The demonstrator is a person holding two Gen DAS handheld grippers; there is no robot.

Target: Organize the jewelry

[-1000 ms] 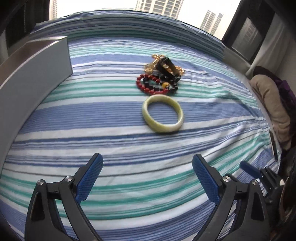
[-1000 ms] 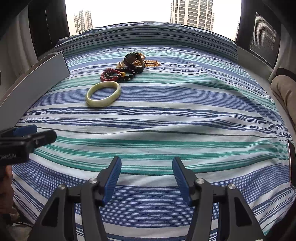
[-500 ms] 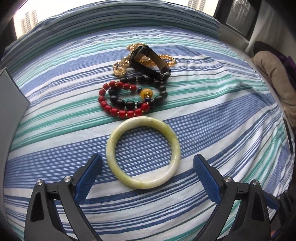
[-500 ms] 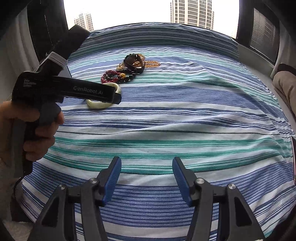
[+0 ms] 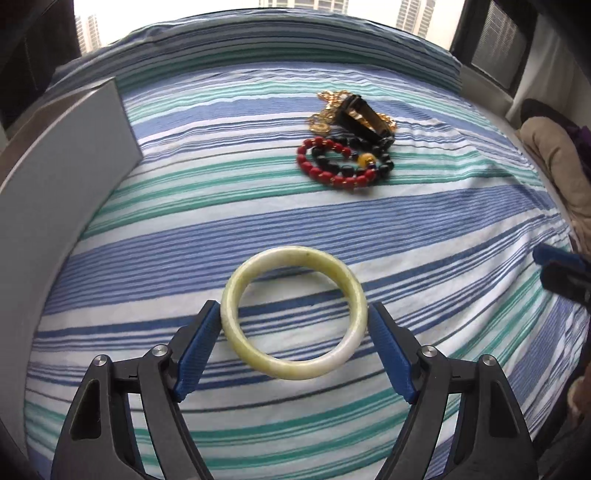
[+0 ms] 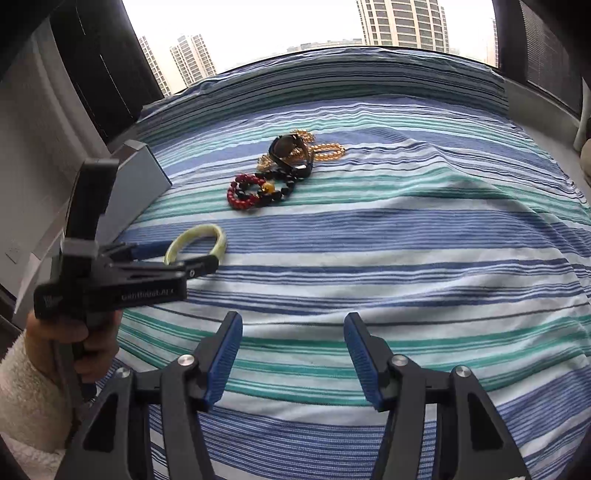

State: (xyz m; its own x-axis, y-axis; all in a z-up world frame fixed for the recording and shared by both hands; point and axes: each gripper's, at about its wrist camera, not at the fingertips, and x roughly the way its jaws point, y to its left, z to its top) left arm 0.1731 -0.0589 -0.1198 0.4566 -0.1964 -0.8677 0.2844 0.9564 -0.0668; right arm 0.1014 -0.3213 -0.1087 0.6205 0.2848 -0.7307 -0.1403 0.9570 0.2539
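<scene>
You're over a bed with a blue, teal and white striped sheet (image 5: 424,229). Grey panel (image 5: 55,192) along the frame's left edge. Window (image 6: 295,26) across the top: overcast daylight, high-rise towers (image 6: 399,22) outside. Dark frames either side, beige cushion (image 5: 554,166) at right.

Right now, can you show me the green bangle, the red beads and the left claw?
green bangle (image 5: 295,370), left wrist view, near rim.
red beads (image 5: 317,172), left wrist view, near side of loop.
left claw (image 5: 294,318), left wrist view, midway between fingertips.
</scene>
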